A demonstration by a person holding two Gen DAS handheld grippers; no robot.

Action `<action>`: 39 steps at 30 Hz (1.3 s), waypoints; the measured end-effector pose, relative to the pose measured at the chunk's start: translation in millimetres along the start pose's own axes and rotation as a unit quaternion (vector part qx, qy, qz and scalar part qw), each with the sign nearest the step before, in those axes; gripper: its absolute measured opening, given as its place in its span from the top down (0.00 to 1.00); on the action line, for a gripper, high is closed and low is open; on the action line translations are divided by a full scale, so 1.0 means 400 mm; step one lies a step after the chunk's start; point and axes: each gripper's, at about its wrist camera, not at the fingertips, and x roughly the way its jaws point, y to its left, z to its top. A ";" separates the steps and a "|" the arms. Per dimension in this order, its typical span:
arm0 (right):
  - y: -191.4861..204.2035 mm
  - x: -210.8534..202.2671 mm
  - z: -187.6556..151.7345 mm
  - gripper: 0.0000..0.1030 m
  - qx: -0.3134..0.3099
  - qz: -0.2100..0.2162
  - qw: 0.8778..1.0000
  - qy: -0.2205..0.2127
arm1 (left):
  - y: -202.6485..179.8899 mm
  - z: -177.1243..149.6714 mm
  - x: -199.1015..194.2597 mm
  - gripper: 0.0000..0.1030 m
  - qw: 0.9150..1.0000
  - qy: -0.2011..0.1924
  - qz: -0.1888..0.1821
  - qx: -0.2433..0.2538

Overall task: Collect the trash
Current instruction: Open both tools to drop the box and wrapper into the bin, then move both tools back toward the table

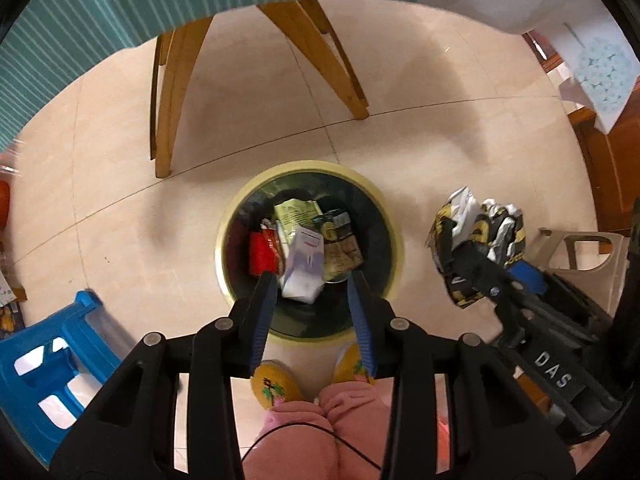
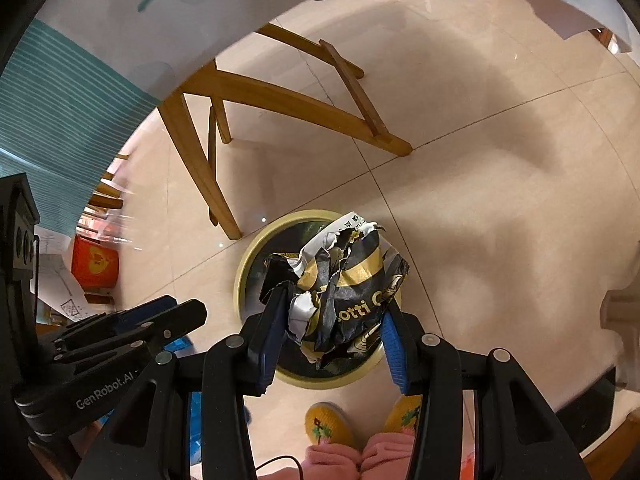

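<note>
A round bin with a cream rim (image 1: 308,166) (image 2: 244,272) stands on the tiled floor, directly under both grippers. Inside lie a red wrapper (image 1: 260,254), a green packet (image 1: 296,212) and other packaging. A white and purple packet (image 1: 304,268) shows blurred between the tips of my left gripper (image 1: 312,280); the pads stand apart from it, so the gripper is open. My right gripper (image 2: 336,300) is shut on a crumpled black and gold wrapper (image 2: 352,276) (image 1: 476,248), held over the bin's right side. The left gripper (image 2: 180,308) also shows in the right wrist view.
Wooden chair legs (image 1: 168,100) (image 2: 208,160) stand just beyond the bin under a teal striped cloth (image 1: 80,20). A blue plastic stool (image 1: 48,360) is at the left, a beige stool (image 1: 580,252) at the right. The person's yellow slippers (image 1: 276,384) stand by the bin's near edge.
</note>
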 end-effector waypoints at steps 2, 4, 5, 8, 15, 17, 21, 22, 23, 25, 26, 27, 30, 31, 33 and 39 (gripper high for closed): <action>0.011 0.012 0.000 0.57 -0.005 0.000 1.000 0.002 | 0.019 -0.001 0.012 0.49 1.000 -0.003 0.008 -0.001; 0.014 0.025 0.003 0.56 -0.009 0.001 1.000 0.005 | 0.036 -0.001 0.009 0.34 1.000 -0.008 0.018 -0.006; 0.015 0.030 0.006 0.56 -0.013 0.002 1.000 0.006 | 0.048 -0.004 0.007 0.30 1.000 -0.010 0.023 -0.010; 0.041 0.051 0.019 0.55 -0.023 0.006 1.000 0.010 | 0.095 -0.009 0.004 0.29 0.999 -0.015 0.030 -0.030; 0.089 0.066 0.038 0.39 -0.036 0.009 0.999 0.012 | 0.173 -0.019 -0.030 0.22 0.997 -0.017 0.039 -0.063; 0.101 0.056 0.045 0.30 -0.035 0.005 0.999 0.011 | 0.189 -0.023 -0.054 0.21 0.997 -0.022 0.040 -0.068; 0.127 0.018 0.060 0.28 -0.036 0.002 0.999 0.010 | 0.205 -0.025 -0.111 0.21 0.996 -0.027 0.040 -0.076; 0.135 0.001 0.063 0.26 -0.037 -0.002 0.999 0.010 | 0.205 -0.026 -0.131 0.21 0.996 -0.028 0.038 -0.078; 0.138 -0.015 0.063 0.24 -0.038 -0.004 0.999 0.010 | 0.205 -0.028 -0.153 0.21 0.996 -0.029 0.038 -0.079; 0.149 -0.051 0.070 0.23 -0.041 -0.007 0.999 0.013 | 0.205 -0.031 -0.204 0.21 0.996 -0.032 0.036 -0.082; 0.159 -0.081 0.070 0.23 -0.041 -0.008 0.999 0.014 | 0.203 -0.034 -0.234 0.21 0.996 -0.033 0.034 -0.082; 0.167 -0.100 0.071 0.23 -0.040 -0.007 0.999 0.015 | 0.201 -0.036 -0.269 0.21 0.996 -0.035 0.032 -0.080; 0.202 -0.190 0.072 0.23 -0.037 -0.005 0.999 0.020 | 0.196 -0.041 -0.362 0.21 0.996 -0.040 0.030 -0.073; 0.215 -0.224 0.070 0.23 -0.037 -0.003 0.999 0.023 | 0.193 -0.043 -0.402 0.21 0.996 -0.043 0.030 -0.069; 0.236 -0.286 0.065 0.23 -0.040 -0.003 0.999 0.028 | 0.188 -0.046 -0.475 0.21 0.997 -0.044 0.028 -0.059; 0.326 -0.488 0.047 0.22 -0.060 -0.006 0.998 0.032 | 0.155 -0.056 -0.693 0.21 0.998 -0.058 0.018 -0.023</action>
